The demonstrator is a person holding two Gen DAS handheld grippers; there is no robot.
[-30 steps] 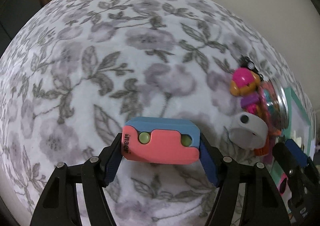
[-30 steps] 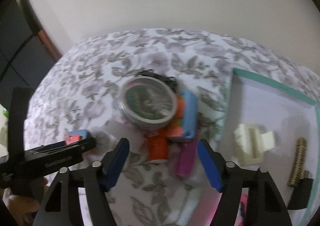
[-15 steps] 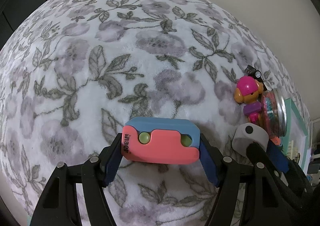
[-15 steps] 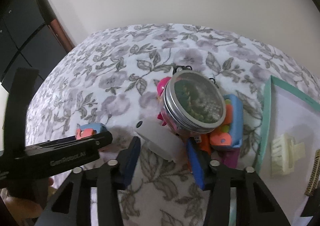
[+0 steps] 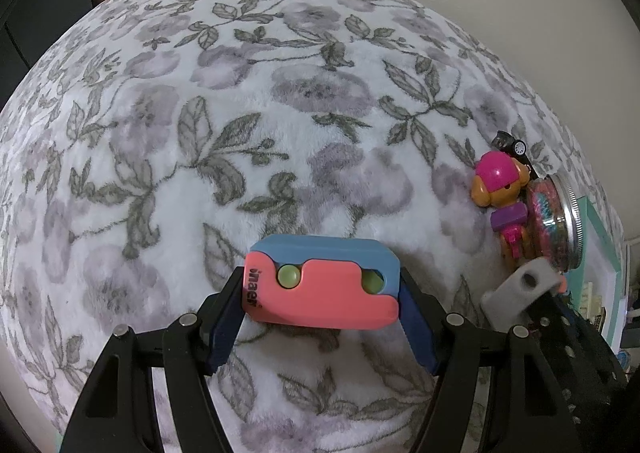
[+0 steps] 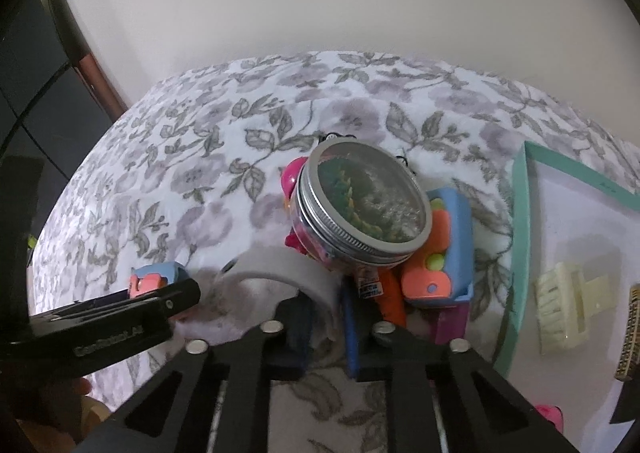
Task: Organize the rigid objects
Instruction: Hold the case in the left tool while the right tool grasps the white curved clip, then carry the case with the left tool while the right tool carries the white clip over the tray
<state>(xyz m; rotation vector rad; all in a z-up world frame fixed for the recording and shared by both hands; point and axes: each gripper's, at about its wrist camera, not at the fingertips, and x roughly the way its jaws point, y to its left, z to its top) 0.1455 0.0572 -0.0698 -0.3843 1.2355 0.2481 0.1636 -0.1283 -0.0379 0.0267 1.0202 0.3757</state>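
My left gripper (image 5: 322,327) is shut on a pink and blue block toy (image 5: 322,285) and holds it above the floral blanket. My right gripper (image 6: 326,327) is shut on a grey plastic bracket (image 6: 288,273), which also shows in the left wrist view (image 5: 520,287). Just beyond the bracket lies a jar with a metal lid (image 6: 364,205), next to a pink dog figure (image 5: 500,189), a second pink and blue block toy (image 6: 444,253) and an orange piece (image 6: 390,297). The left gripper and its toy (image 6: 154,277) show at the left of the right wrist view.
A teal-rimmed white tray (image 6: 520,189) lies at the right with a cream hair clip (image 6: 560,305) and a beaded clip (image 6: 630,333) in it. A small black toy car (image 5: 512,147) lies behind the dog figure. A wall runs along the far edge.
My right gripper has moved in toward the pile and closed from wide open onto the grey bracket. My left gripper keeps its hold on the toy and has shifted slightly.
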